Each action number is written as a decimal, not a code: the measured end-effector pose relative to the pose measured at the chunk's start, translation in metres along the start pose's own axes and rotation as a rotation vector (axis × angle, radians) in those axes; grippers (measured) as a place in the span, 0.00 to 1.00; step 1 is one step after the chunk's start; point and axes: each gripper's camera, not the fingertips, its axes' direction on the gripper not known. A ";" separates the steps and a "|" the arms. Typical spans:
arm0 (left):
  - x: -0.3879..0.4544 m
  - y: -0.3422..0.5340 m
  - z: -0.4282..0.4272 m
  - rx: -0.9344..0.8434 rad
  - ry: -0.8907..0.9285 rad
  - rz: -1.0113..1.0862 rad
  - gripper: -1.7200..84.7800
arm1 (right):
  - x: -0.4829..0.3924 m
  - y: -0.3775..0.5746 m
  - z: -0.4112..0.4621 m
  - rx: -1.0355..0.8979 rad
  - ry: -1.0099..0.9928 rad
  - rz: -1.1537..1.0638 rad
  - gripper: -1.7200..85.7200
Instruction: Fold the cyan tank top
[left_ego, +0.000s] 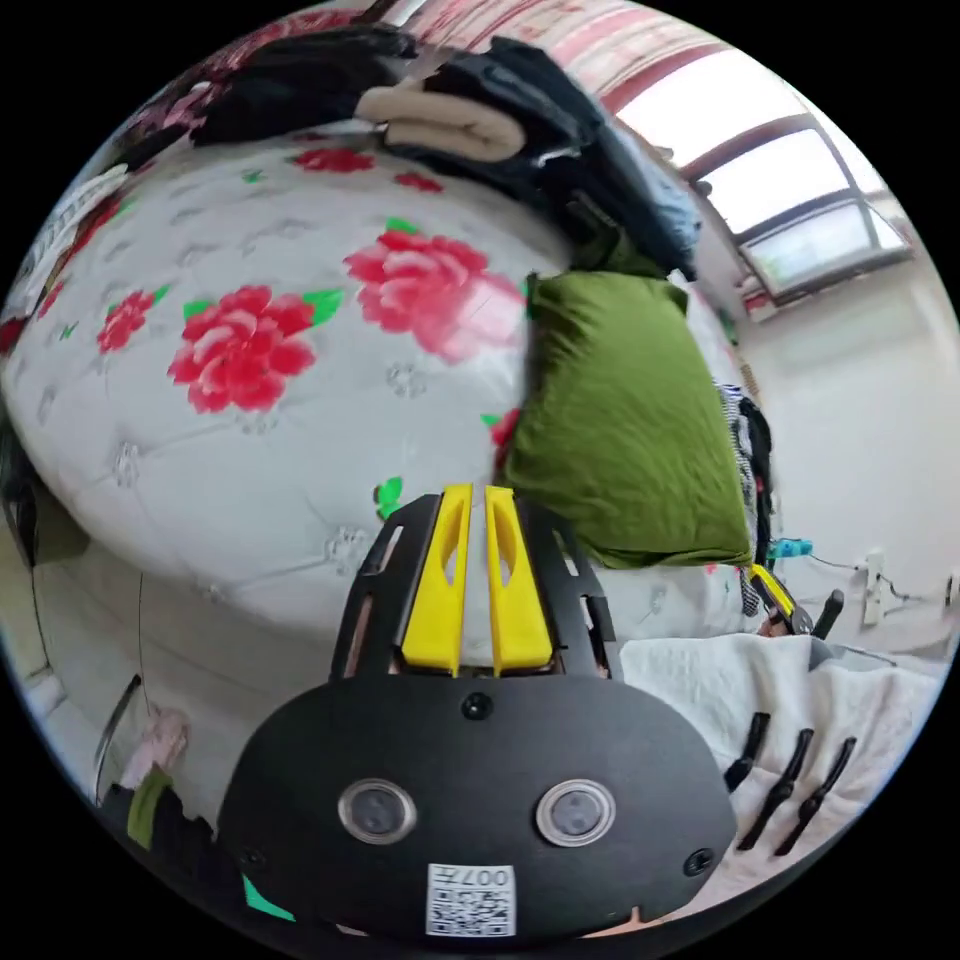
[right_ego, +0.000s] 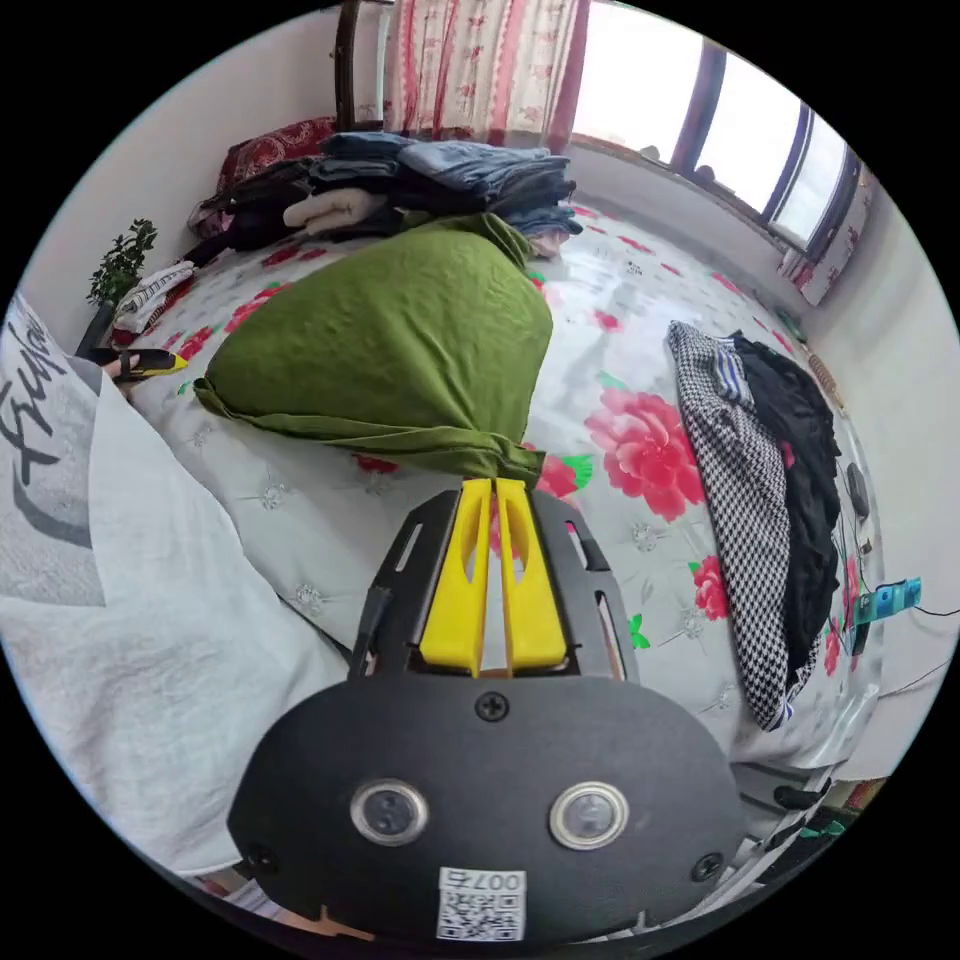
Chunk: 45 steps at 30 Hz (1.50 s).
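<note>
Here the left tongs hang over the bed, their yellow jaws nearly together with only a thin slit between them and nothing held. In the left gripper view a green garment lies folded on the flowered bedcover just beyond and to one side of the jaw tips, apart from them. Past it, a pile of dark clothes and a beige roll sit at the far side of the bed. The other tongs show small at that view's edge, by the person's white shirt.

In the right gripper view the right tongs also stand nearly closed, a narrow gap between the jaws. Their tips sit right at the bunched corner of the green garment; whether they pinch any cloth I cannot tell. The garment looks olive green, not cyan, and lies in a rounded fold on the bed. A checked garment and a black one lie side by side well apart from it, near the bed's edge. Folded jeans are stacked behind.
</note>
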 end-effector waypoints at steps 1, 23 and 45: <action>-0.009 0.007 0.011 -0.049 -0.033 -0.063 0.04 | 0.000 0.002 0.008 -0.042 -0.013 0.000 0.03; 0.083 -0.046 0.030 -0.210 -0.186 0.346 0.02 | 0.120 -0.033 0.062 -0.088 -0.311 0.236 0.04; 0.131 -0.045 0.048 -0.418 -0.226 0.534 0.08 | 0.174 0.023 0.019 0.032 -0.274 0.307 0.02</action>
